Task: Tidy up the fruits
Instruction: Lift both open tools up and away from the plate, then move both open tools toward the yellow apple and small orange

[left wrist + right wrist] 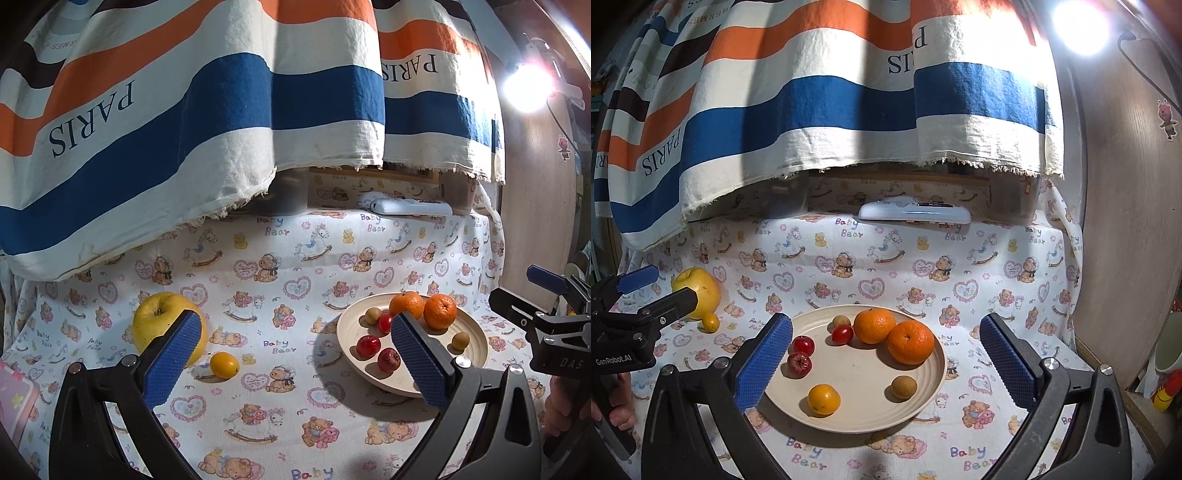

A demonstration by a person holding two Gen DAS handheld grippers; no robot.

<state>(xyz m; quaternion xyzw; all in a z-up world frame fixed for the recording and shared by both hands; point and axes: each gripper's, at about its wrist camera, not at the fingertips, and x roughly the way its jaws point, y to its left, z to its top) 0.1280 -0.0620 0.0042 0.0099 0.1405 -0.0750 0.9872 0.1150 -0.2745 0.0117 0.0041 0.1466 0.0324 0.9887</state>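
Two fruits sit off the plate on the cloth, a big yellow apple and a small slippery kumquat touching it, both grippers gaping empty; I'd pinch the firm, heavy apple across its middle

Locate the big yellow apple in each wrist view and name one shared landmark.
Left wrist view: yellow apple sits left of centre, partly behind the left finger pad.
Right wrist view: yellow apple at far left, behind the other hand-held gripper.
Shared landmark: the cream plate.
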